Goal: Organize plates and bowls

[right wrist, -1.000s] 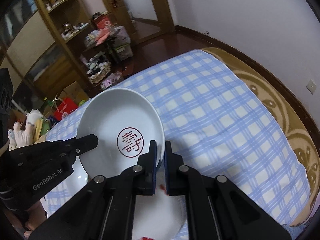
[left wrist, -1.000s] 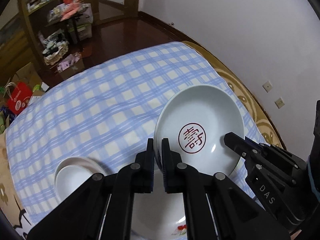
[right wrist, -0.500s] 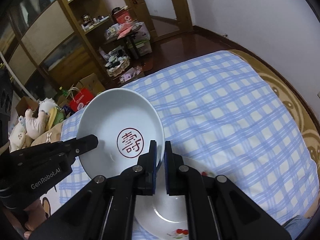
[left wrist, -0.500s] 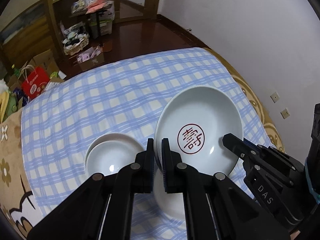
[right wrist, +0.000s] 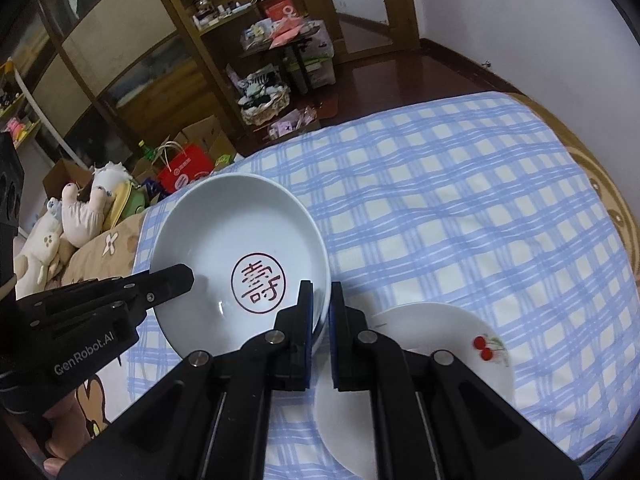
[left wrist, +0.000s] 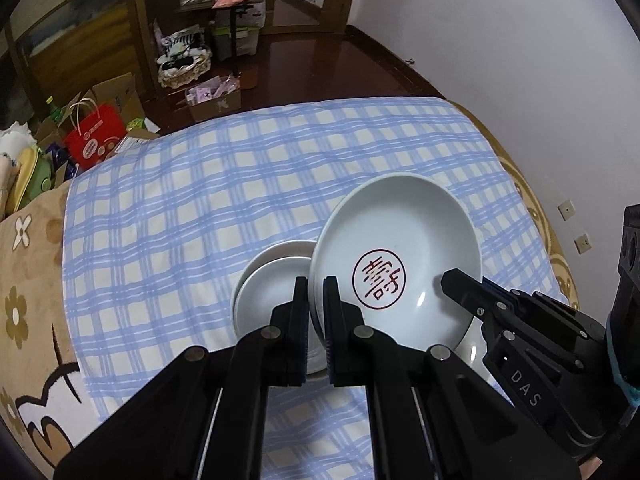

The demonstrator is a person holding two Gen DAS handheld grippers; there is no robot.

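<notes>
Both my claws, left gripper (left wrist: 316, 300) and right gripper (right wrist: 320, 304), pinch the red-stamped bowl (left wrist: 400, 256) aloft; next, lower it squarely onto the stacked small plates (left wrist: 272, 296) at nine o'clock.

One deep plate with a red seal mark (left wrist: 400, 256), a stack of two small white dishes (left wrist: 272, 292), one cherry-print plate (right wrist: 440, 344), two grippers, all over one checked cloth (left wrist: 240, 184).
</notes>
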